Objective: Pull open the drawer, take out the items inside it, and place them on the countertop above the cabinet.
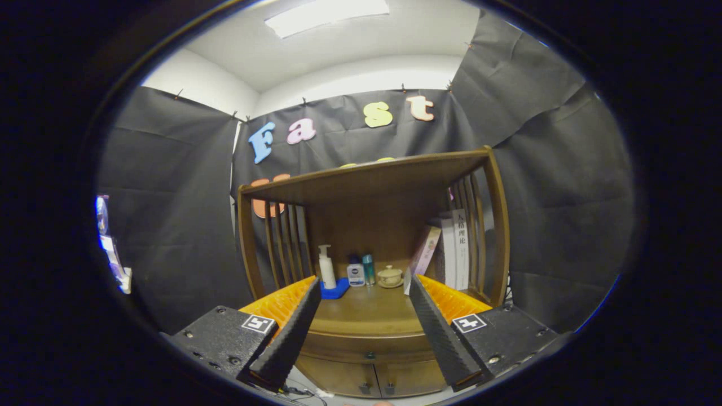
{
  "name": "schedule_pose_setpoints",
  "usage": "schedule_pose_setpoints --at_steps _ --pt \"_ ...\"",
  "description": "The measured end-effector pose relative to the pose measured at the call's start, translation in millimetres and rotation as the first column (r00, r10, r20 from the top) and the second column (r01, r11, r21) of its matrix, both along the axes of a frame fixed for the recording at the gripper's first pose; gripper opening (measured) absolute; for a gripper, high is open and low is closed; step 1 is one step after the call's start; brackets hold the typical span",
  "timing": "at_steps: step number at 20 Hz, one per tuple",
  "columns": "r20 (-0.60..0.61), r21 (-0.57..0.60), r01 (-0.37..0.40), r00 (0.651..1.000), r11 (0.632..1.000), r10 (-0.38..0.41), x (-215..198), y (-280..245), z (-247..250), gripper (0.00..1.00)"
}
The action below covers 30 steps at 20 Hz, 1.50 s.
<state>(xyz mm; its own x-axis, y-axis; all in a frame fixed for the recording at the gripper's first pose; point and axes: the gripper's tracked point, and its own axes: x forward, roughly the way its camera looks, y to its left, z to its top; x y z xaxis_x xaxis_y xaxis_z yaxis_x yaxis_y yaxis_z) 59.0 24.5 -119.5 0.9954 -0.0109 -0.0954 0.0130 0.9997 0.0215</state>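
The jaws (366, 293) stand wide apart, holding nothing, with bare worktop (366, 310) between them. Bottles, a lidded cup (390, 276) and books (451, 251) line its back edge under the shelf. The shut drawer (369, 345) lies below, between the fingers

On the right of the cabinet's open shelf, a white book (460, 248) stands upright with dark Chinese characters running down its spine; they look like 人格理论. The pink book (424, 252) leaning beside it has print too small to make out, as do the bottles (355, 273) at the back. The gripper (364, 285), its fingers spread wide on nothing, carries a black-and-white square marker (258, 323) on each near block.
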Motion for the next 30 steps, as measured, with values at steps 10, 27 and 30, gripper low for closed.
schedule_pose_setpoints --at_steps 10,27,30 --pt "-0.116 -0.019 -0.014 0.993 1.0 0.012 35 13 -112 0.99" --pt "-0.283 -0.113 0.034 0.957 0.993 -0.065 84 -4 -262 0.73" --pt "-0.306 -0.103 0.067 0.947 0.992 -0.096 87 -10 -279 0.65"
